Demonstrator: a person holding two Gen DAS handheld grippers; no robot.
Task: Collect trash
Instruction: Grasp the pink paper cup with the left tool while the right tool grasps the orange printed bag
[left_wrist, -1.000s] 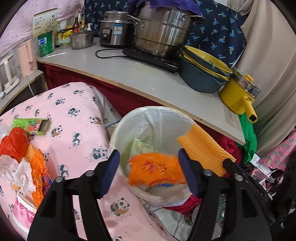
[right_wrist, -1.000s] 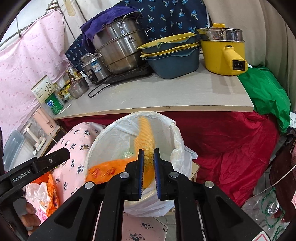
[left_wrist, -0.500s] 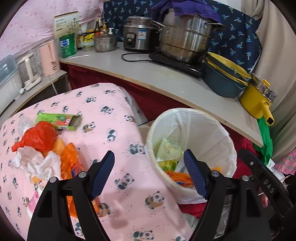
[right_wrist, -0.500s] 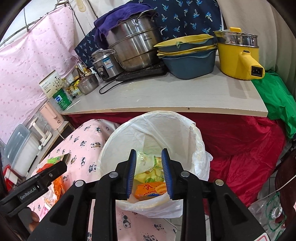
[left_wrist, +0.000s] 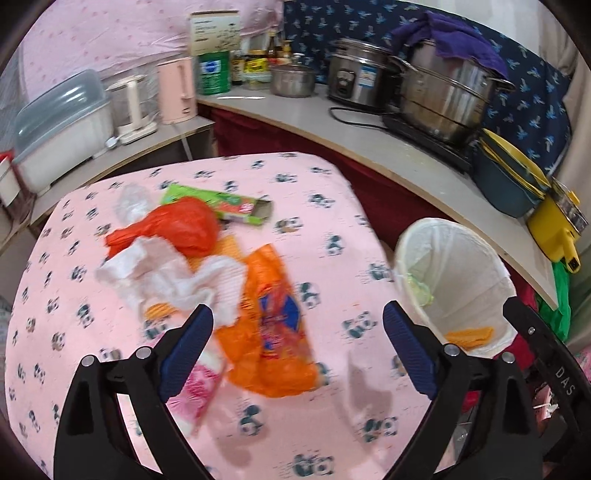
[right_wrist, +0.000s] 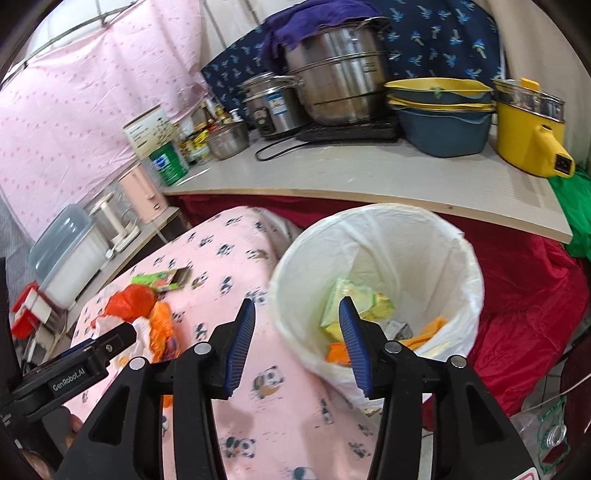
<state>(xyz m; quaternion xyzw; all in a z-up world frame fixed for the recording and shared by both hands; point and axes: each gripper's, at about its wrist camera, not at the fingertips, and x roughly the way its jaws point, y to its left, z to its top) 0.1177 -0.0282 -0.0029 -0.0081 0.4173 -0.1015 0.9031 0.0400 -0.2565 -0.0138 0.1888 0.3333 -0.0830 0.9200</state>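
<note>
Trash heap on a table covered with pink panda-print cloth (left_wrist: 317, 206): a crumpled red-orange plastic bag (left_wrist: 181, 227), glossy and rounded; white crushed tissue paper (left_wrist: 166, 273), soft and ragged, lying against the bag's near side; a flat orange snack wrapper (left_wrist: 273, 317) with a blue patch, blurred, beside the tissue toward the table's near edge; a long green carton (left_wrist: 218, 205) with one open end, behind the red bag toward the far edge; a pink printed packet (left_wrist: 195, 387), partly covered by the left finger. Left gripper (left_wrist: 295, 350): black frame, blue ribbed pads, jaws wide apart and just now opening further, nothing between them, hanging over the wrapper. Right gripper (right_wrist: 297, 343): same build, jaws half parted and just now opening, nothing between the pads, its right pad over the bin's near rim. Trash bin (right_wrist: 376, 229): round, lined with thin white crinkled film, standing just off the table's right edge; inside lie pale green wrappers (right_wrist: 354, 299) and orange ribbed pieces (right_wrist: 428, 330), their lower parts hidden by the pad. Behind: a pale worktop (right_wrist: 369, 173) with a steel stockpot (right_wrist: 340, 88) under a purple cloth, a rice cooker (right_wrist: 269, 107), stacked blue-and-yellow basins (right_wrist: 443, 118) and a yellow electric pot (right_wrist: 532, 133). Red fabric (right_wrist: 517, 295) hangs below the worktop.
</note>
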